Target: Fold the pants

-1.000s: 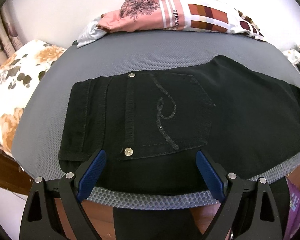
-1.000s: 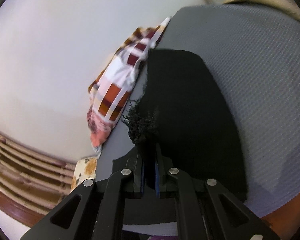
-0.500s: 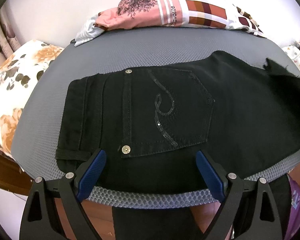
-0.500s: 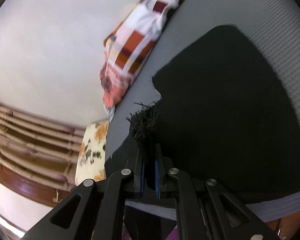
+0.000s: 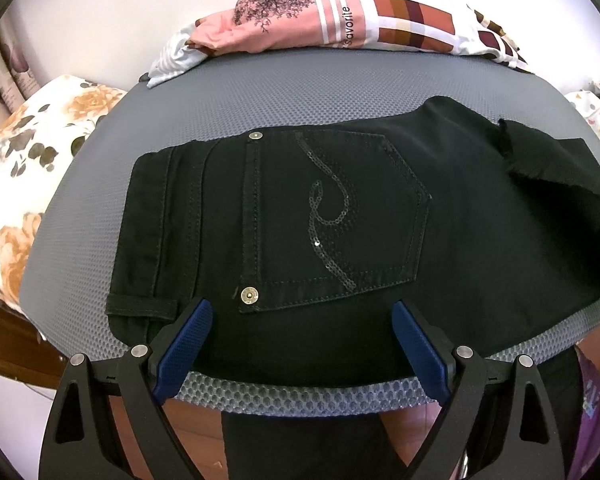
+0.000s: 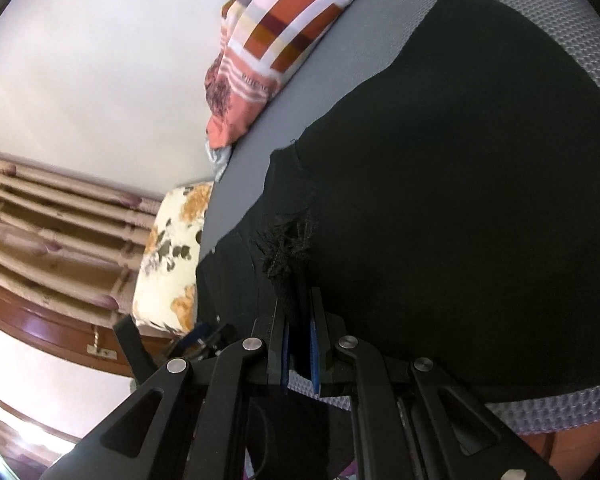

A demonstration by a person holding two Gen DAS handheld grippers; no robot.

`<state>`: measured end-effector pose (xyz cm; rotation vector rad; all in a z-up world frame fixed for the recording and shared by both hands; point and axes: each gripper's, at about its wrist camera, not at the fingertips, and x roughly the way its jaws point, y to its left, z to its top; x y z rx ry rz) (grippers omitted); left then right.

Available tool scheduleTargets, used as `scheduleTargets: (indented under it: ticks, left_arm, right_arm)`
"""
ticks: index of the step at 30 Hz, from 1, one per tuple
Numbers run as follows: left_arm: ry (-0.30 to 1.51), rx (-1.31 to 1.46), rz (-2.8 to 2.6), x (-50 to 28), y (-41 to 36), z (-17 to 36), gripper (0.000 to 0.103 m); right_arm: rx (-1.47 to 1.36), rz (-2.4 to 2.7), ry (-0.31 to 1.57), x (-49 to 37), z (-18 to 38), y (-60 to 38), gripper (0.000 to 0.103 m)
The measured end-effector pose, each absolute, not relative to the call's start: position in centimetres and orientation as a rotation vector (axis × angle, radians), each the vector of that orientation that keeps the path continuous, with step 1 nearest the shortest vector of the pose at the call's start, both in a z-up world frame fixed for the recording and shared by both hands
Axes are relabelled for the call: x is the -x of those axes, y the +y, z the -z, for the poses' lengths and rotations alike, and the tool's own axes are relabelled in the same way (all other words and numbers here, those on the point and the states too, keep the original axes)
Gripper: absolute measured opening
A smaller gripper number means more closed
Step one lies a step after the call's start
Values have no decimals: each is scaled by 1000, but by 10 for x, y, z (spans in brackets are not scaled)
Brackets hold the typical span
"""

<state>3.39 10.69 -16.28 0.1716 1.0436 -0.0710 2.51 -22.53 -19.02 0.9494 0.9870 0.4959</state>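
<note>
Black pants (image 5: pixel 339 216) lie flat on a grey mesh surface (image 5: pixel 260 108), waistband to the left, a sequined back pocket facing up. My left gripper (image 5: pixel 300 344) hovers open over their near edge, blue pads wide apart and touching nothing. The frayed leg hem (image 5: pixel 539 160) hangs folded over the pants at the right. In the right wrist view my right gripper (image 6: pixel 300 320) is shut on that frayed hem (image 6: pixel 288 252), carrying it above the rest of the black pants (image 6: pixel 459 200).
A patterned pink and plaid cloth pile (image 5: pixel 339 20) lies at the far edge against the white wall. A floral pillow (image 5: pixel 24 168) sits to the left, beside striped curtains (image 6: pixel 40 220). The mesh surface ends just below my left gripper.
The right gripper has carried the frayed hem leftward over the pants toward the waistband, so the leg end now shows at the right of the left wrist view. The left gripper stayed put.
</note>
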Motion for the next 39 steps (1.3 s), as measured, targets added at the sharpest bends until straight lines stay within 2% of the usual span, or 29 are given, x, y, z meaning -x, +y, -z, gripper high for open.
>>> scheduleTargets:
  ticks: [39]
  left_arm:
    - [1069,-177,88,-34,101,173,91]
  right_arm:
    - [-589,-511,1015,-30,185,-160,12]
